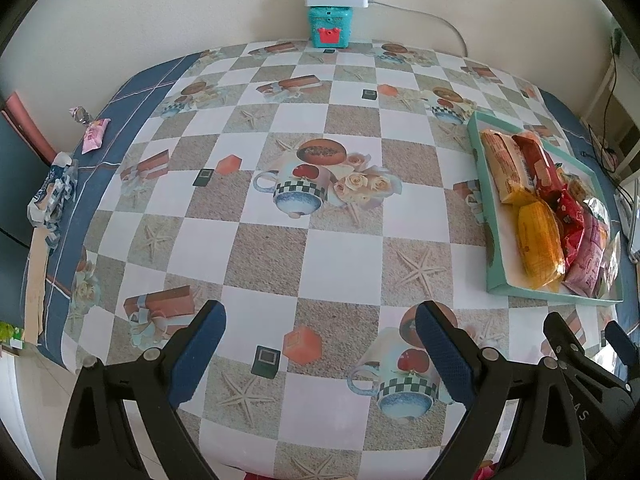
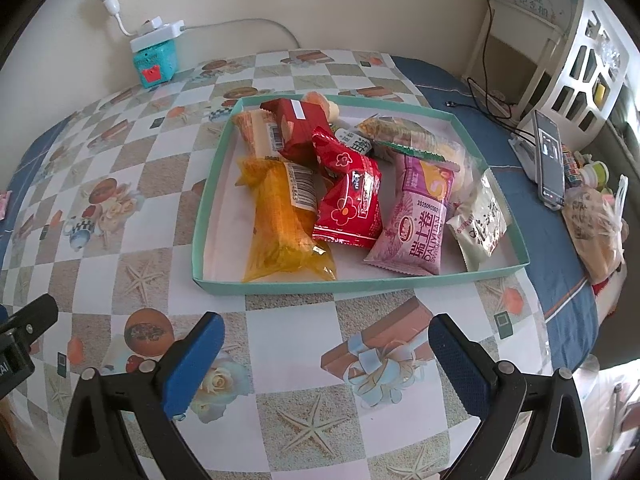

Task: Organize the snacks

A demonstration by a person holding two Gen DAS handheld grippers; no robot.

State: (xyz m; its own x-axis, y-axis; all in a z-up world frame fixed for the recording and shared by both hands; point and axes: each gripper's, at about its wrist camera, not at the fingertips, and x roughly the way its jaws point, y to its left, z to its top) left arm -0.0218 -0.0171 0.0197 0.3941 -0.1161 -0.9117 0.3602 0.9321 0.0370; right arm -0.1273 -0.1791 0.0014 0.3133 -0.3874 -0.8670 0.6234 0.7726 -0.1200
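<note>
A shallow teal tray (image 2: 340, 285) sits on the checkered tablecloth and holds several wrapped snacks. Among them are a yellow pack (image 2: 280, 224), a red pack (image 2: 348, 208), a purple pack (image 2: 416, 224) and a white pack (image 2: 480, 216). My right gripper (image 2: 326, 322) hovers open and empty just in front of the tray's near rim. My left gripper (image 1: 320, 312) is open and empty over bare tablecloth, with the tray (image 1: 478, 160) far to its right. A pink candy (image 1: 95, 134) lies alone at the table's far left edge.
A teal box (image 1: 329, 26) with a white power strip on top stands against the back wall. A crumpled wrapper (image 1: 54, 192) lies at the left edge. Right of the tray are a phone on a stand (image 2: 550, 160), cables and a filled plastic bag (image 2: 596, 232).
</note>
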